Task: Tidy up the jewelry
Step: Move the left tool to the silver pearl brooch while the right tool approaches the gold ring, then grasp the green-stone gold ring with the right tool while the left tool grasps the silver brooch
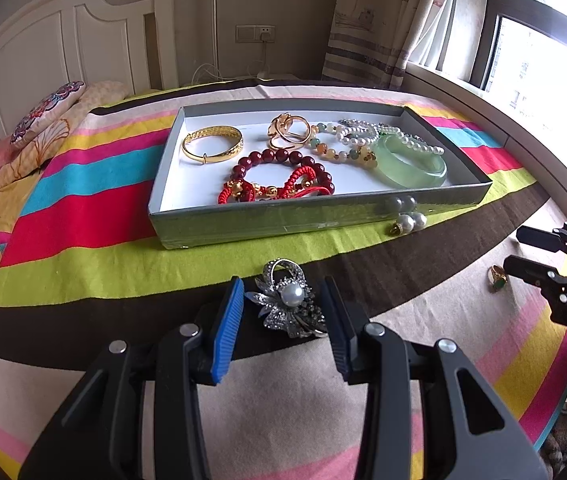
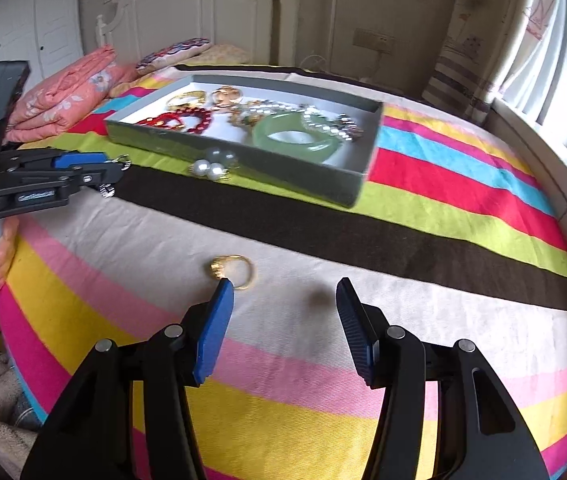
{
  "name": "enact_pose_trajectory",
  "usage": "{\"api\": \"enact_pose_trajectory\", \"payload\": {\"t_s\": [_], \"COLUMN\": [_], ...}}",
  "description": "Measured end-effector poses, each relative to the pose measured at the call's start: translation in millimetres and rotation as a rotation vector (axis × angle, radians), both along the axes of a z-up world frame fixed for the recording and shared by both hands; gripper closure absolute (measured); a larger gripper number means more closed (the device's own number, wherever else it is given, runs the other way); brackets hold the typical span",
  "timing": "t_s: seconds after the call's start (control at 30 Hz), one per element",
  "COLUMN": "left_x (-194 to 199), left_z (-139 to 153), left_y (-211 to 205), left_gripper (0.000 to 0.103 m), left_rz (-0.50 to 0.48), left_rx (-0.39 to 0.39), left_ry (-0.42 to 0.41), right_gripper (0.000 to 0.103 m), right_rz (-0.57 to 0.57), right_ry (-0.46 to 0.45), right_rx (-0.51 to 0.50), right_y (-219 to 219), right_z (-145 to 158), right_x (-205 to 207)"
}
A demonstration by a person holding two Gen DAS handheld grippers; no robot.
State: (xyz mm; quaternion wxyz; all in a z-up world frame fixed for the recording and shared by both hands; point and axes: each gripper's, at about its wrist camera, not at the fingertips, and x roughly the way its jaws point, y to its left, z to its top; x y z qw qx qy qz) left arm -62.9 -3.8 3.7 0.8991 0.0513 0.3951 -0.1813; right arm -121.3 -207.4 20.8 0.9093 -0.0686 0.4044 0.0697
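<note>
Left wrist view: left gripper (image 1: 283, 308) with ribbed blue pads clamps a sparkly silver brooch (image 1: 289, 300) bearing one pearl, over the striped cloth (image 1: 83, 240). Right gripper (image 2: 283, 312), jaws parted and empty, hovers just beside a gold ring (image 2: 233, 272). Beyond, pearl earrings (image 1: 405, 216) touch the shallow grey tray (image 1: 243, 224) holding bangles and beads.

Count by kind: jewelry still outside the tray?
Outside the grey rectangular cardboard tray:
Silver flower brooch with a pearl centre: 1
Gold ring with a green stone: 1
White pearl cluster with a gold fitting: 1 (separate pieces unclear)
Total: 3
</note>
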Motion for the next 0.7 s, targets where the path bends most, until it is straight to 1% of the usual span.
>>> {"api": "enact_pose_trajectory", "payload": {"t_s": [0.03, 0.1, 0.17, 0.27, 0.37, 0.43, 0.47, 0.53, 0.6, 0.67, 0.7], "left_x": [1, 1, 1, 1, 1, 1, 1, 1, 2, 2, 2], "left_z": [0, 0, 0, 0, 0, 0, 0, 0, 0, 0, 0], "left_y": [0, 1, 2, 4, 4, 4, 4, 5, 5, 6, 5], "left_gripper": [0.064, 0.064, 0.064, 0.064, 0.064, 0.064, 0.064, 0.064, 0.064, 0.063, 0.063], "left_rz": [0.0, -0.001, -0.001, -0.001, -0.001, -0.001, -0.001, -0.001, 0.0, 0.0, -0.001], "left_rx": [-0.002, -0.007, -0.015, -0.023, -0.024, -0.025, -0.026, -0.031, -0.034, -0.035, -0.036], "left_ry": [0.001, 0.002, 0.004, 0.006, 0.006, 0.006, 0.007, 0.008, 0.009, 0.009, 0.009], "right_gripper": [0.051, 0.051, 0.051, 0.051, 0.051, 0.051, 0.051, 0.051, 0.053, 0.059, 0.06], "right_rz": [-0.012, -0.049, -0.084, -0.125, -0.088, -0.035, -0.004, 0.045, 0.062, 0.044, 0.033], "right_ry": [-0.004, 0.015, 0.013, 0.018, 0.005, -0.005, 0.0, 0.038, 0.07, 0.095, 0.084], "right_rx": [0.0, 0.032, 0.034, 0.065, 0.089, 0.102, 0.11, 0.126, 0.146, 0.163, 0.162], "right_y": [-3, -11, -16, -23, -16, -3, 3, 18, 26, 30, 32], "right_z": [0, 0, -1, 0, 8, 14, 16, 14, 9, 4, 3], "right_x": [5, 13, 19, 17, 0, -12, -17, -21, -20, -14, -13]}}
